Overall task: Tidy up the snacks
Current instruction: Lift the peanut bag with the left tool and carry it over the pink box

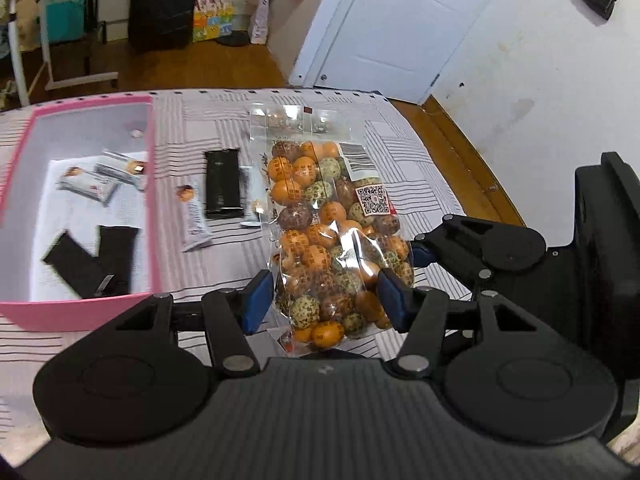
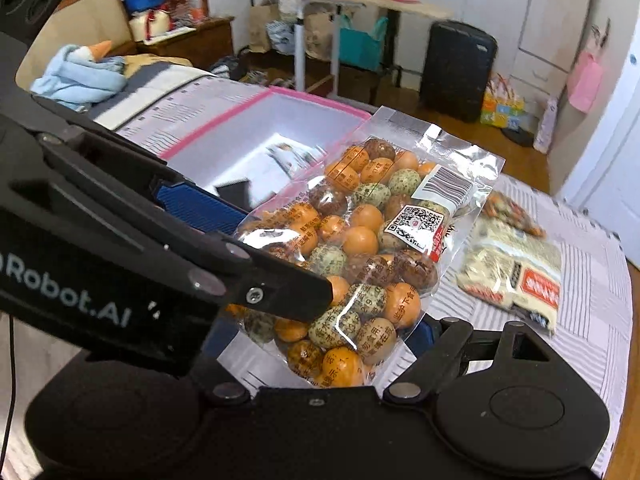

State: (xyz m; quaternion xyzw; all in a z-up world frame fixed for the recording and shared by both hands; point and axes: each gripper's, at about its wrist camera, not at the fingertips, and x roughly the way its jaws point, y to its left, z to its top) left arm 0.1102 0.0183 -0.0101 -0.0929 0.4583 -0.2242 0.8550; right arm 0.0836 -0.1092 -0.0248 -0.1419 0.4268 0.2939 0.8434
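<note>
A clear bag of orange, brown and speckled coated nuts (image 1: pixel 320 216) hangs above the striped bedspread (image 1: pixel 208 120). My left gripper (image 1: pixel 326 300) is shut on its lower part, a blue pad pressing each side. My right gripper (image 2: pixel 324 336) straddles the same bag (image 2: pixel 360 240) across its width, its pads against the bag's edges; its left finger is hidden behind the left gripper's arm. One finger (image 1: pixel 420 252) of the right gripper touches the bag's right edge. The pink-rimmed box (image 1: pixel 152 200) lies left of the bag and holds black bars (image 1: pixel 92 260) and white packets (image 1: pixel 104 176).
On the bedspread between box and bag lie a black bar (image 1: pixel 223 182) and a white packet (image 1: pixel 194 216). A pale snack bag (image 2: pixel 512 272) lies to the right. Blue cloth (image 2: pixel 76 76) sits at the bed's far left. Wooden floor, a door (image 1: pixel 400 24) and a black suitcase (image 1: pixel 164 4) lie beyond.
</note>
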